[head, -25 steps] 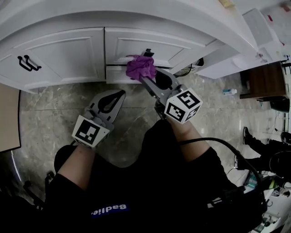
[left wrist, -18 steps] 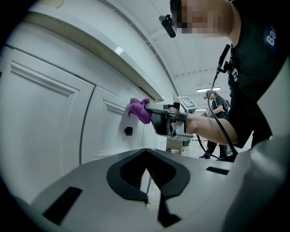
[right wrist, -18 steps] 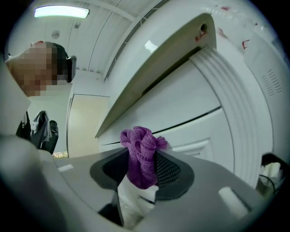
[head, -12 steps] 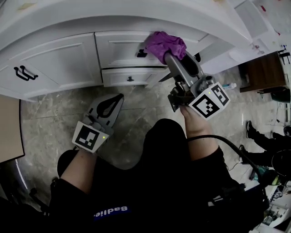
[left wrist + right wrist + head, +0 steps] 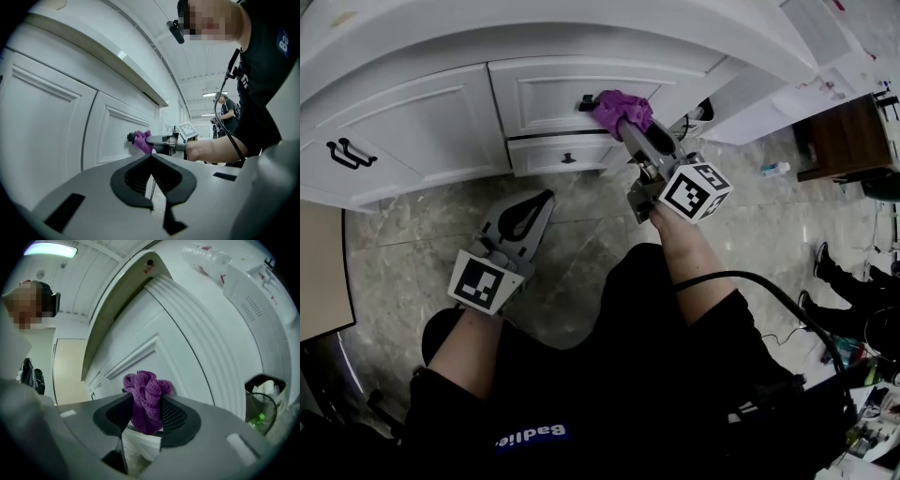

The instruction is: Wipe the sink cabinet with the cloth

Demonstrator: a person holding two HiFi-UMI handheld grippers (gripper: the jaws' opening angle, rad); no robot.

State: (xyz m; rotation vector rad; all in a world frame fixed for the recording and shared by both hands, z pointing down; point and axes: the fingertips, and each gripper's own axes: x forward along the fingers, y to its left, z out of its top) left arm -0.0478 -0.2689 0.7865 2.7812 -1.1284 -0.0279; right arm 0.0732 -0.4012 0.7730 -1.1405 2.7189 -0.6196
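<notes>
A bunched purple cloth (image 5: 622, 110) is pressed against the front of the white sink cabinet (image 5: 544, 89), right beside a black knob (image 5: 584, 103). My right gripper (image 5: 628, 124) is shut on the cloth (image 5: 146, 397), which bulges out past the jaw tips toward the cabinet door (image 5: 154, 352). My left gripper (image 5: 532, 208) hangs lower over the floor, jaws closed together with nothing between them. In the left gripper view the cloth (image 5: 142, 140) and the right gripper (image 5: 161, 139) show against the cabinet panel (image 5: 117, 136).
Black handles (image 5: 342, 153) sit on the left cabinet door, and a small knob (image 5: 568, 159) on the lower drawer. The floor is grey marble tile (image 5: 403, 244). A black bin (image 5: 262, 394) stands by the cabinet's right side. A dark wooden piece (image 5: 844, 141) stands at far right.
The right gripper with the cloth moved from the lower drawer up and right, then back left and down to the knob. The left gripper stayed put.
</notes>
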